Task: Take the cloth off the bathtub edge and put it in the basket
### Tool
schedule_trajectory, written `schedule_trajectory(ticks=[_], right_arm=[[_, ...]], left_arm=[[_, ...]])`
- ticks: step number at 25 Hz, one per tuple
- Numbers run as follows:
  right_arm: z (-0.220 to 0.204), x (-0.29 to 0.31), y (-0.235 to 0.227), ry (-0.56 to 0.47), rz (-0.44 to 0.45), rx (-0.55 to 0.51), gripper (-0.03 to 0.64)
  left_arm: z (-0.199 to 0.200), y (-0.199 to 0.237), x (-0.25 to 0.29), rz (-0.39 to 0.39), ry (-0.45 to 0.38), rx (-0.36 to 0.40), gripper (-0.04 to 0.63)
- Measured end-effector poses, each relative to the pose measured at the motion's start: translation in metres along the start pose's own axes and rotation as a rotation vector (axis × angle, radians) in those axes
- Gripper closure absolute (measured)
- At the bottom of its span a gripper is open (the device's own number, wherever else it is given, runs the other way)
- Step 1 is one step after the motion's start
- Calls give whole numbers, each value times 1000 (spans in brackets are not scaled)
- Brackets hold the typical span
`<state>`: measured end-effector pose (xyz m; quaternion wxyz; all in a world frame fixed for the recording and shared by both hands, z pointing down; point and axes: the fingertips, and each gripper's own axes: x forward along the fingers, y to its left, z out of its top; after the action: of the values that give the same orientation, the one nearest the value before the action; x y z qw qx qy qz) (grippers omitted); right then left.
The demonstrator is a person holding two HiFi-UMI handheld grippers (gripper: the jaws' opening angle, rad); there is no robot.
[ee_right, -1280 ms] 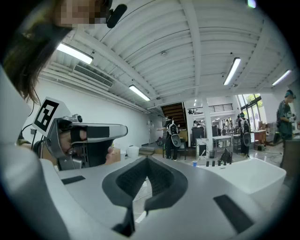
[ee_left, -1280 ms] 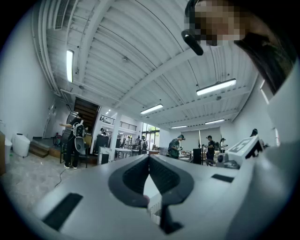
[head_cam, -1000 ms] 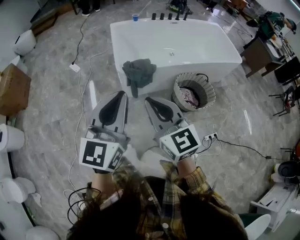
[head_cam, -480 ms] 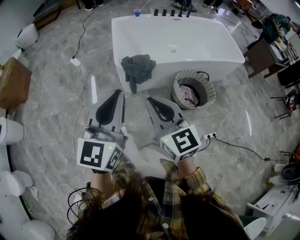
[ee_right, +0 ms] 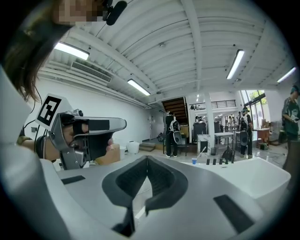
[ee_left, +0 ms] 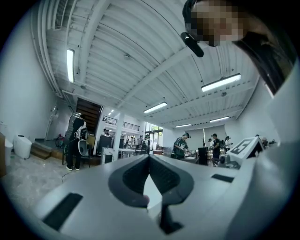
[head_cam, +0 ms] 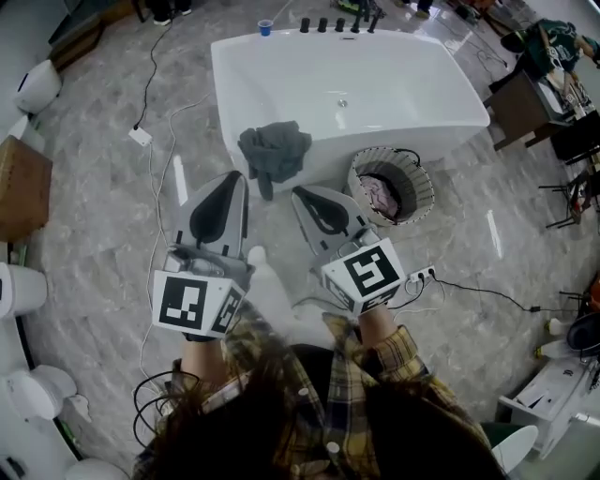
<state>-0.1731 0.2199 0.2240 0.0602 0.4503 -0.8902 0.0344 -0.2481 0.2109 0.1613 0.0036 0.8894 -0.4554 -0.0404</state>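
A dark grey cloth (head_cam: 274, 153) hangs over the near edge of the white bathtub (head_cam: 412, 98), towards its left end. A round wicker basket (head_cam: 390, 185) with pink and white laundry inside stands on the floor against the tub's near side. My left gripper (head_cam: 236, 176) is shut and empty, its tip just short of the cloth's lower hem. My right gripper (head_cam: 298, 194) is also shut and empty, between the cloth and the basket. Both gripper views look level across the room; the tub's rim (ee_right: 262, 176) shows at the right of the right gripper view, where my left gripper (ee_right: 125, 124) is also seen.
Cables (head_cam: 164, 159) and a white plug block (head_cam: 141, 136) lie on the marble floor left of the tub. A power strip (head_cam: 422, 275) lies by my right hand. A cardboard box (head_cam: 21, 187) sits far left; desks and chairs (head_cam: 553, 112) stand at the right. A blue cup (head_cam: 266, 29) rests on the tub's far corner.
Both grippers have moved forward towards the tub, which now lies closer; the left tip has come close to the cloth's hem. Jaws stay shut.
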Motion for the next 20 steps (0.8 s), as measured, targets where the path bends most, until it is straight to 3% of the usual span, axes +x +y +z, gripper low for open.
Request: schedule_trajectory(ticks=[8,20], right_arm=[[25,96,-54,4,-72,-11,600],[20,167,-87,27,-183,32,600]], left_arm=[[-1,80,72,-56,14,-11,577],[-15,161,113,-96,47,-26,577]])
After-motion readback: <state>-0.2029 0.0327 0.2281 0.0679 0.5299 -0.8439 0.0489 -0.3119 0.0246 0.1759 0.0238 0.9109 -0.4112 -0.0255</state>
